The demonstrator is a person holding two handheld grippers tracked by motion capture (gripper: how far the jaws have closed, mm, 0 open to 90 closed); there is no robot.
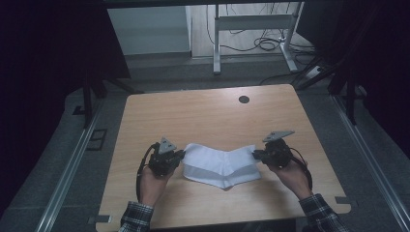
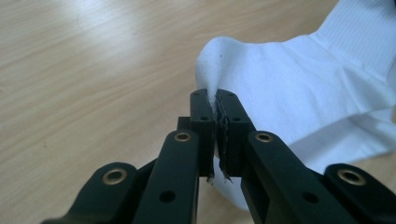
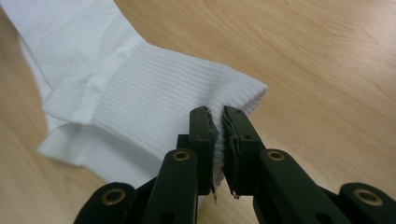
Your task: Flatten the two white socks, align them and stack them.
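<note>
A white sock (image 1: 220, 164) hangs slack between my two grippers over the near middle of the wooden table (image 1: 203, 111). My left gripper (image 1: 181, 155) is shut on the sock's left end, and in the left gripper view its jaws pinch a fold of the white sock (image 2: 289, 79) at my left gripper (image 2: 215, 100). My right gripper (image 1: 256, 154) is shut on the ribbed cuff. In the right gripper view the ribbed cuff of the sock (image 3: 154, 93) is clamped between the jaws of my right gripper (image 3: 215, 115). The sock's middle sags down toward the tabletop.
A dark round hole (image 1: 244, 99) sits in the tabletop at the far right. A metal desk frame (image 1: 251, 29) with loose cables stands on the floor beyond the table. Metal rails (image 1: 72, 164) run along both sides.
</note>
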